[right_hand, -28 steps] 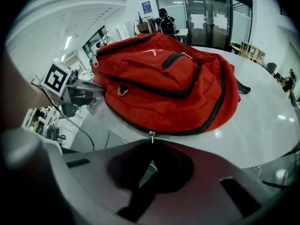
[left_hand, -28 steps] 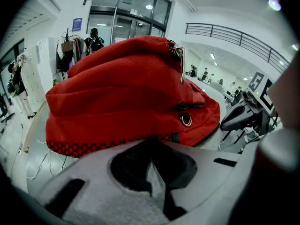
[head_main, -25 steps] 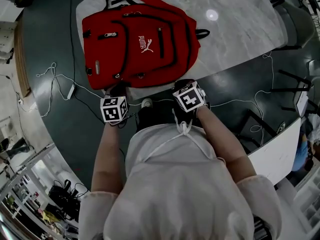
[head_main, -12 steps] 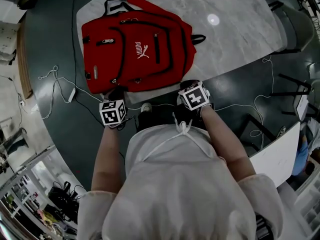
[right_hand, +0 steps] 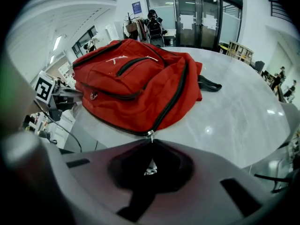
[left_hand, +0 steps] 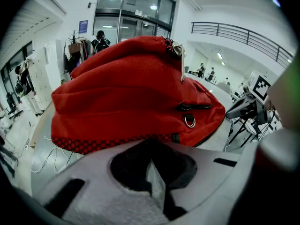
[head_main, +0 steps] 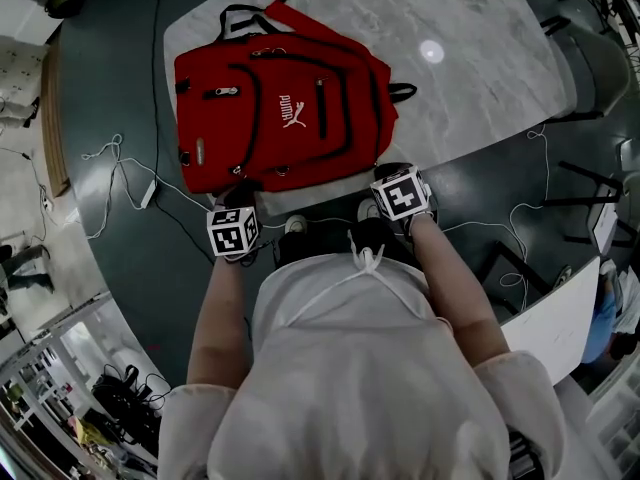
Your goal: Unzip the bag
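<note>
A red backpack (head_main: 285,108) lies flat on the marble table (head_main: 470,88), its bottom edge towards me. My left gripper (head_main: 240,186) is at the bag's near left corner. In the left gripper view the jaws (left_hand: 152,172) are together right under the bag's mesh-trimmed bottom edge (left_hand: 112,142), apparently pinching it. My right gripper (head_main: 392,171) is at the near right corner. There the black zipper ends at a metal slider (right_hand: 150,135), and its thin pull hangs down between the closed jaws (right_hand: 151,167). The zipper track (right_hand: 171,102) looks closed.
The table's rounded near edge runs just in front of both grippers. White cables (head_main: 110,158) trail over the dark floor at the left. Dark chairs (head_main: 590,48) stand at the right, and a white table (head_main: 550,318) is at the lower right.
My right gripper has shifted a little to the right along the bag's near edge. The left gripper and the backpack stay about where they were.
</note>
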